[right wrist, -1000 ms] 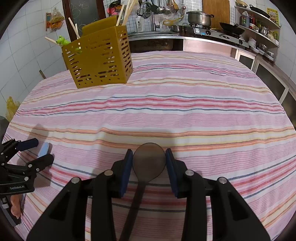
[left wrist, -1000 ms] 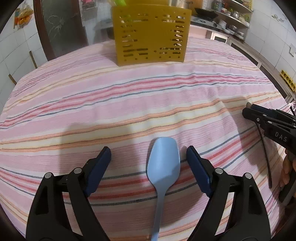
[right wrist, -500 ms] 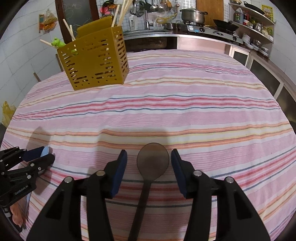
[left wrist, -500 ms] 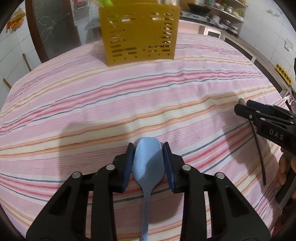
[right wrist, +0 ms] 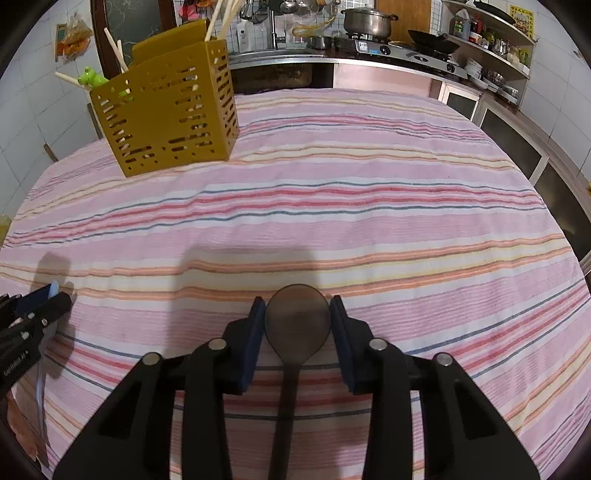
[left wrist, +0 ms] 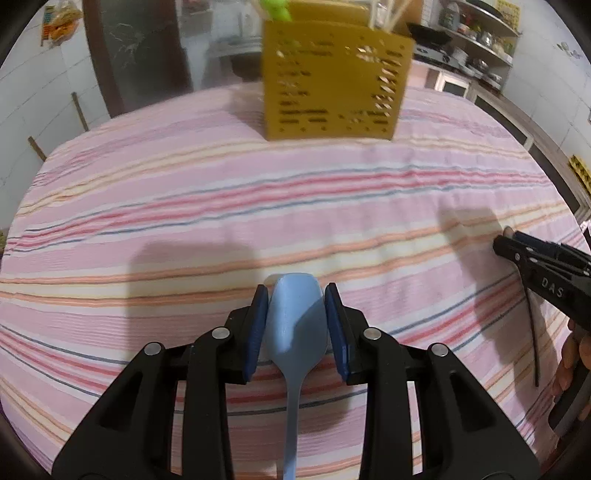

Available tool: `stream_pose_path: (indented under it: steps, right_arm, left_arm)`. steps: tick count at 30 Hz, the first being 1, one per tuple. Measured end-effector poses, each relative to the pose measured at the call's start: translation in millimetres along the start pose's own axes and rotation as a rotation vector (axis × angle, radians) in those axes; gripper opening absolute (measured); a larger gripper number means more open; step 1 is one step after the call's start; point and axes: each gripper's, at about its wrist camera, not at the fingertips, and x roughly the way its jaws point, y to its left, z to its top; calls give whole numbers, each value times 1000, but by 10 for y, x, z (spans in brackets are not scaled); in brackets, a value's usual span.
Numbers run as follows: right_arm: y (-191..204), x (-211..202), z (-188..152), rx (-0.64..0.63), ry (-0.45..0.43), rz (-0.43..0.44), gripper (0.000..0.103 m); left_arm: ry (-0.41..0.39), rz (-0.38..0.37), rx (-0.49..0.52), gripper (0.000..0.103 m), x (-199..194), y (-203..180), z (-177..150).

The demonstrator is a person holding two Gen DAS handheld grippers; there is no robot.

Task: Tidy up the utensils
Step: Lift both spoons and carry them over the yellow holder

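A: Yellow holder (left wrist: 334,79) in left wrist view: smeared, slots unreadable. Its top is cut by the pic's edge, so sticks (left wrist: 382,13) and the green thing (left wrist: 275,9) inside it lose their upper ends.

B: Blue spoon (left wrist: 295,325), nearer than the holder?

A: Handle runs off the bottom edge, end unseen. Same for the dark spoon (right wrist: 297,323) in right wrist view.

B: Right gripper (left wrist: 508,243), right of the holder?

A: Mostly cut by the frame edge; bowl hidden btwn its fingers, only the thin handle shows. Hand (left wrist: 574,360) behind it partly out of frame.
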Motion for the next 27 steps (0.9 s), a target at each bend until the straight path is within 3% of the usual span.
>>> stream_pose_path:
  steps: [6, 16, 27]
  right_arm:
    - [74, -193, 30, -3, -78, 34, 36]
    - [312, -641, 142, -37, -284, 106, 36]
    - [405, -806, 177, -57, -404, 124, 36]
  left_arm:
    - [-94, 31, -31, 31, -240, 160, 66]
    - [-250, 74, -94, 31, -738, 408, 97]
    - [-391, 84, -140, 30, -1173, 541, 135]
